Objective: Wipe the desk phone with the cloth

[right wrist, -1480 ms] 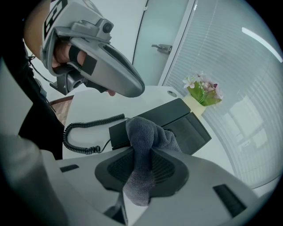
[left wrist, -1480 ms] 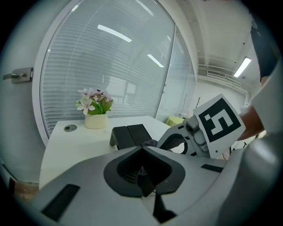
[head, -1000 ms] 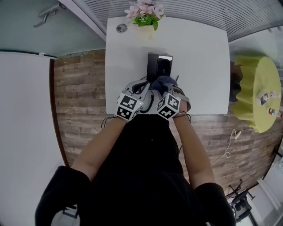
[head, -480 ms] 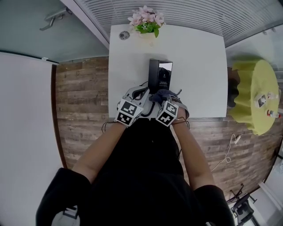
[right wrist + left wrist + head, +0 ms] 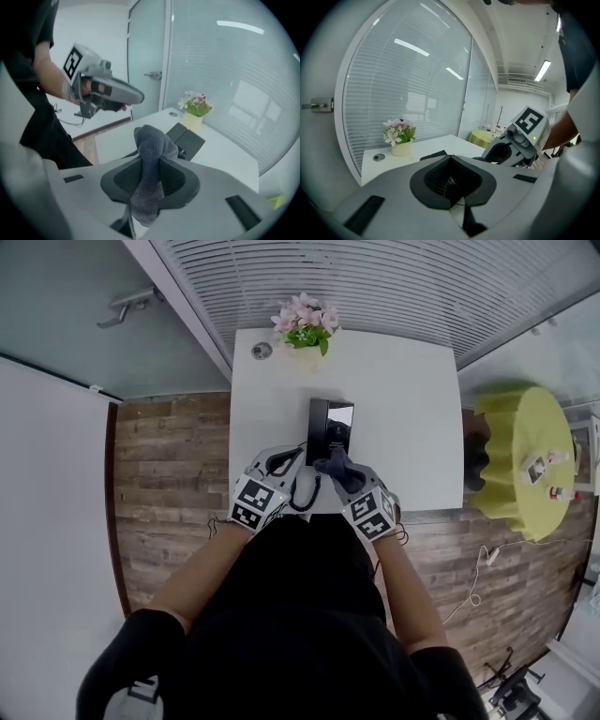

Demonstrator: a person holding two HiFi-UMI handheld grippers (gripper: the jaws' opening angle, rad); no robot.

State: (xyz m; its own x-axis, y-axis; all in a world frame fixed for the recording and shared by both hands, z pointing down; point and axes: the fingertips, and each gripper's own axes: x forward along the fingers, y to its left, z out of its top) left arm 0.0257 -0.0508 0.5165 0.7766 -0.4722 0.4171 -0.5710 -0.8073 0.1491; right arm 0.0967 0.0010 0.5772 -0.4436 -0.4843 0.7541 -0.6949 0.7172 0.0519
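The black desk phone (image 5: pixel 328 427) stands in the middle of the white table (image 5: pixel 412 427), its coiled cord (image 5: pixel 303 491) trailing toward the near edge. My right gripper (image 5: pixel 339 469) is shut on a grey-blue cloth (image 5: pixel 151 159), which sticks up between its jaws just short of the phone's near end (image 5: pixel 187 138). Left of the cord, my left gripper (image 5: pixel 277 465) hangs over the near table edge with its pads closed together (image 5: pixel 450 180); I see nothing clearly held. The phone's dark edge (image 5: pixel 433 154) peeks over its body.
A pot of pink flowers (image 5: pixel 302 324) and a round cable grommet (image 5: pixel 262 351) sit at the table's far side by a glass wall with blinds. A yellow-covered round table (image 5: pixel 520 460) stands to the right. Wooden floor surrounds the table.
The head camera has shifted, so the table sits differently in view. The two grippers have drawn slightly apart, the right one sliding right and toward me with the cloth.
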